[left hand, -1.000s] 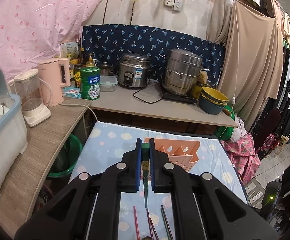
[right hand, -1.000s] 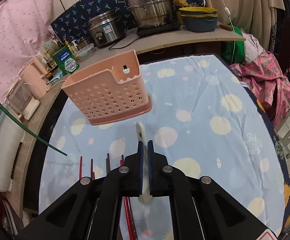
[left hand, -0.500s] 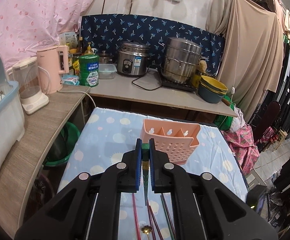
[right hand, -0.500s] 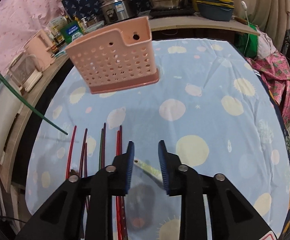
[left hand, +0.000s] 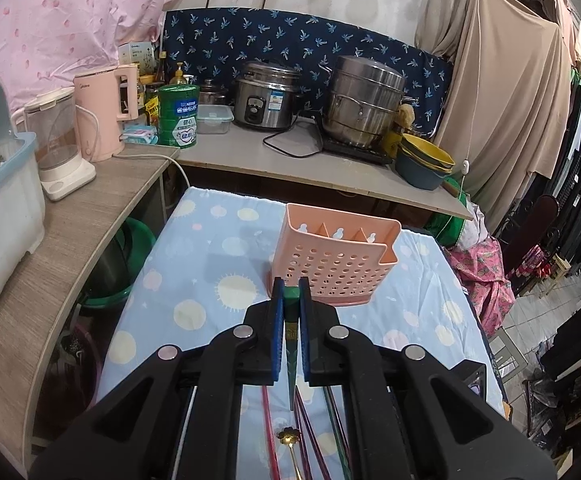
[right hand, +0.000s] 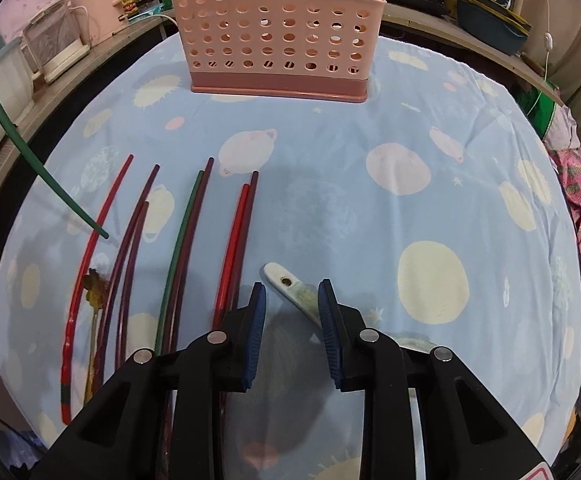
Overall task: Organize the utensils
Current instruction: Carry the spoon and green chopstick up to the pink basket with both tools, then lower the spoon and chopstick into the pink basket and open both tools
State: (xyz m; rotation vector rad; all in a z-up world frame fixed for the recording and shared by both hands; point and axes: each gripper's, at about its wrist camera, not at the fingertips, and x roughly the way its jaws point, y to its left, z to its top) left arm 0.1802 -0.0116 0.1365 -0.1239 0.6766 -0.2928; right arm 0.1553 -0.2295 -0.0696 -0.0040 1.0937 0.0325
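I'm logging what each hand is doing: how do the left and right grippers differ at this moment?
The left gripper is clamped on a green chopstick and carries it in the air; the right gripper holds nothing. The left's jaws pinch tight, while the right's stand apart and are closing around a white spoon handle lying on the tablecloth. Both have black arms with blue pads and face the pink utensil holder.

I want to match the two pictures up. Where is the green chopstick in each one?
Left wrist view: the green chopstick is at bottom center, clamped in the left gripper.
Right wrist view: the same chopstick slants in from the left edge, above the cloth.
Shared landmark: the pink utensil holder.
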